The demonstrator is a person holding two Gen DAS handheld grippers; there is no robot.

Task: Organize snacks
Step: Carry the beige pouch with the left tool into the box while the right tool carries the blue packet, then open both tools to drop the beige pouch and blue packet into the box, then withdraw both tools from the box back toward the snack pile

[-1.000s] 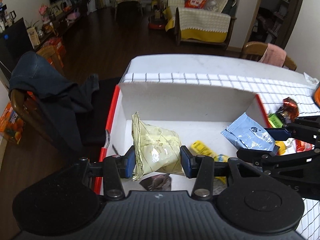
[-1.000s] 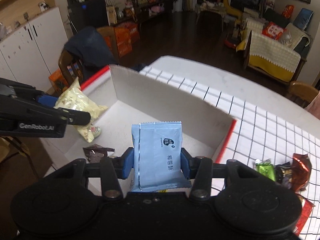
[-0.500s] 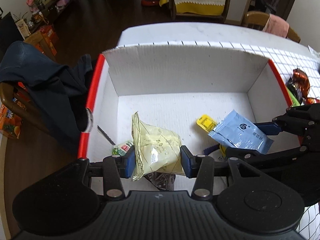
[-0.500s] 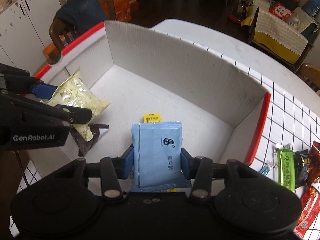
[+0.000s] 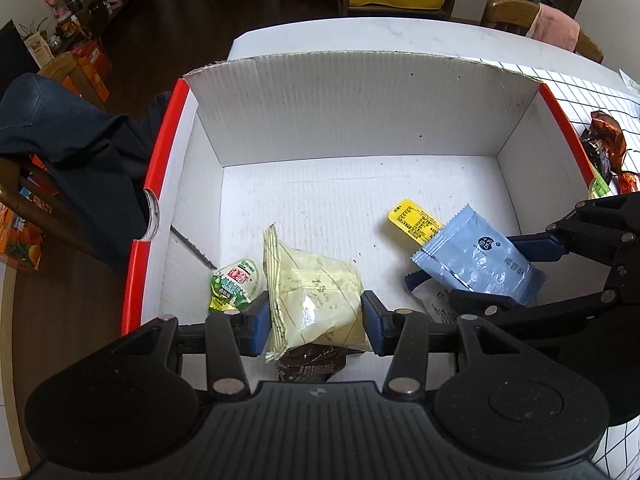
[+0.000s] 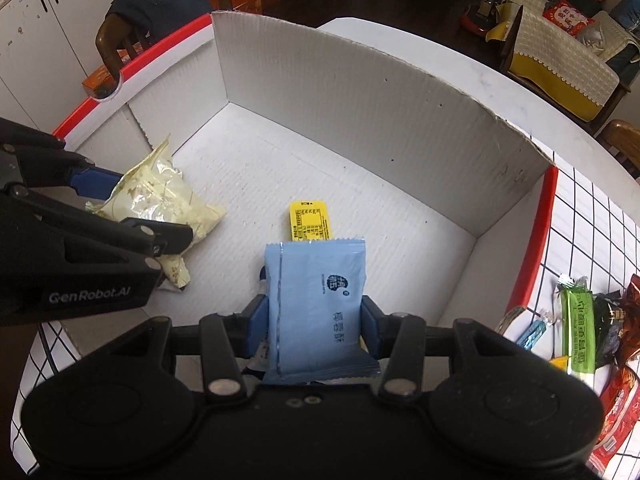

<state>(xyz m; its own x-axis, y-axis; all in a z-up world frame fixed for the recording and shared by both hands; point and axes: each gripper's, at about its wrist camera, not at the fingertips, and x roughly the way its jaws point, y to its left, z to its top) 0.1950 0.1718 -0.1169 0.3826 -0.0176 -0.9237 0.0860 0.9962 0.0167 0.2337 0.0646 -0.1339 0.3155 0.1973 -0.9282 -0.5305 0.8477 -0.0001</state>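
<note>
Both tongs point steeply down into the white cardboard box (image 5: 360,112) with red rims, which sits on the tabletop (image 5: 400,36).

Left tongs (image 5: 315,322) are clamped on a pale yellow snack bag (image 5: 316,292), pads pressing both sides; the bag hangs low over the box's near-left floor. In the right wrist view the same bag (image 6: 160,196) shows between the left tongs (image 6: 132,208), close to the left wall.

Right tongs (image 6: 314,330) are clamped on a light blue packet (image 6: 316,304), held upright with its top edge forward. In the left wrist view the packet (image 5: 480,256) sits tilted in the right tongs (image 5: 496,272), low over the box's right half.

Already lying in the box: a yellow sachet (image 5: 414,220) on the floor just beyond the blue packet, a green-and-red packet (image 5: 234,284) beside the left pad, a dark brown wrapper (image 5: 310,364) under the yellow bag, and a white wrapper with a dark blue edge (image 5: 436,300) under the blue packet. These crowd the near floor below both tongs; the far half of the floor is bare.

Outside, right of the box on the gridded cloth (image 6: 580,232): a green bar (image 6: 576,328), brown and dark foil wrappers (image 5: 604,140), a red packet (image 6: 616,404). A chair with dark clothing (image 5: 60,140) stands left of the box.
</note>
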